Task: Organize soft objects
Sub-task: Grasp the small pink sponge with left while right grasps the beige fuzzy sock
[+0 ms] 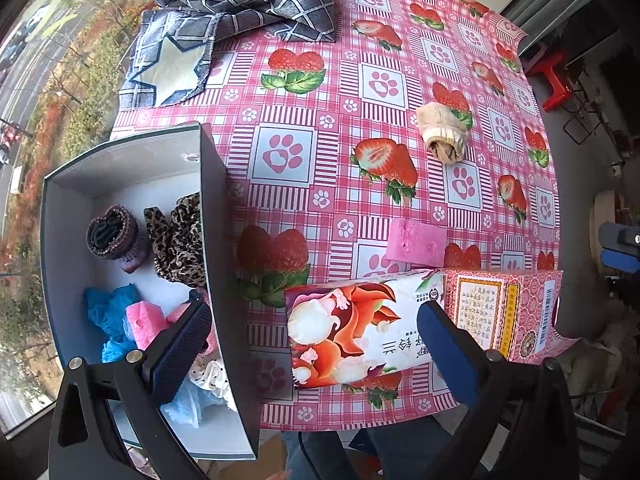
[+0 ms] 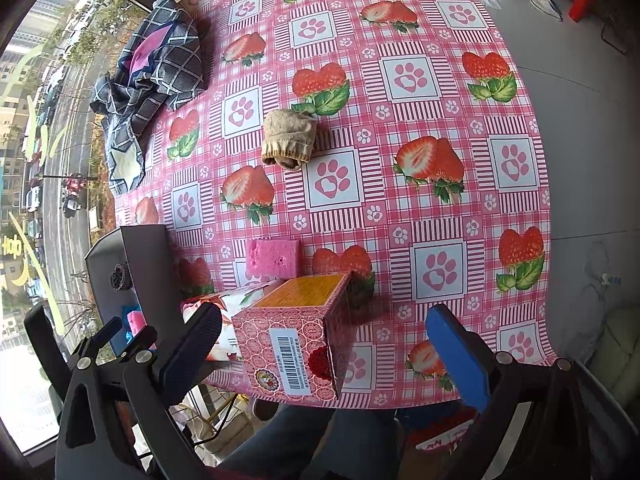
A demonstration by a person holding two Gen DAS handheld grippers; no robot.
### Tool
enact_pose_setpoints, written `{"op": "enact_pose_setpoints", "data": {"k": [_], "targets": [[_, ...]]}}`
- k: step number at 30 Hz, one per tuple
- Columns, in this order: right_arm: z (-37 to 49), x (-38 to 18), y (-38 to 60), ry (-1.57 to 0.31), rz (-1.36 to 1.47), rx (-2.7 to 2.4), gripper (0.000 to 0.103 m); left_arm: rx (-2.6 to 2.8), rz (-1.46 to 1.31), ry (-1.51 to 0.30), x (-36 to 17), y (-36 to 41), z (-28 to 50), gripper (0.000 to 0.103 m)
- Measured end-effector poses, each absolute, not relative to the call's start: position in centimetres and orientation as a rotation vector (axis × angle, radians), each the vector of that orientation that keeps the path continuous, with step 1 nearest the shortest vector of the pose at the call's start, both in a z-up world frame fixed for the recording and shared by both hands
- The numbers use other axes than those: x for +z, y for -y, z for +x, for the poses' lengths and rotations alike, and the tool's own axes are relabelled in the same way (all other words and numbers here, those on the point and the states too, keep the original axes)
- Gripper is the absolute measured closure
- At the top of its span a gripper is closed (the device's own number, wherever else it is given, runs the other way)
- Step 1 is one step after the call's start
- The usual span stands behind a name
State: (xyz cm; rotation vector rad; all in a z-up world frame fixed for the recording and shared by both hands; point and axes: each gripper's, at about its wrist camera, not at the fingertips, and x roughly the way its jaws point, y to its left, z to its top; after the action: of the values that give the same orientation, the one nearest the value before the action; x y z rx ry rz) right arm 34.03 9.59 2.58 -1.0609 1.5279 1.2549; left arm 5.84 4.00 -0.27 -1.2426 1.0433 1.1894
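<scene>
A grey open box (image 1: 216,216) at the table's left edge holds a rolled purple sock (image 1: 114,238), leopard-print cloth (image 1: 180,236), blue covers (image 1: 110,316), pink sponges (image 1: 144,322) and white dotted cloth. A pink sponge (image 1: 416,246) lies on the table; it also shows in the right wrist view (image 2: 272,258). A rolled beige sock (image 1: 444,132) lies mid-table, also in the right wrist view (image 2: 288,140). My left gripper (image 1: 314,346) is open and empty by the box's near wall. My right gripper (image 2: 324,344) is open and empty at the front edge.
A printed pink carton (image 1: 400,320) lies at the front edge between both grippers' fingers, also in the right wrist view (image 2: 296,332). Dark checked cloths (image 1: 244,4) lie at the far left corner. The table (image 2: 460,92) has a strawberry tablecloth. A red stool (image 1: 556,80) stands beyond.
</scene>
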Motion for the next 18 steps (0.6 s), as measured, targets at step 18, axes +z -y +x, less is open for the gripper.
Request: {"op": "enact_pose_setpoints", "data": {"k": [18], "targets": [[38.3, -3.4, -12.0, -1.654, -1.065, 1.181, 0.0, 0.928, -1.324, -1.312, -11.2, -13.6, 17.5, 0.0]]}}
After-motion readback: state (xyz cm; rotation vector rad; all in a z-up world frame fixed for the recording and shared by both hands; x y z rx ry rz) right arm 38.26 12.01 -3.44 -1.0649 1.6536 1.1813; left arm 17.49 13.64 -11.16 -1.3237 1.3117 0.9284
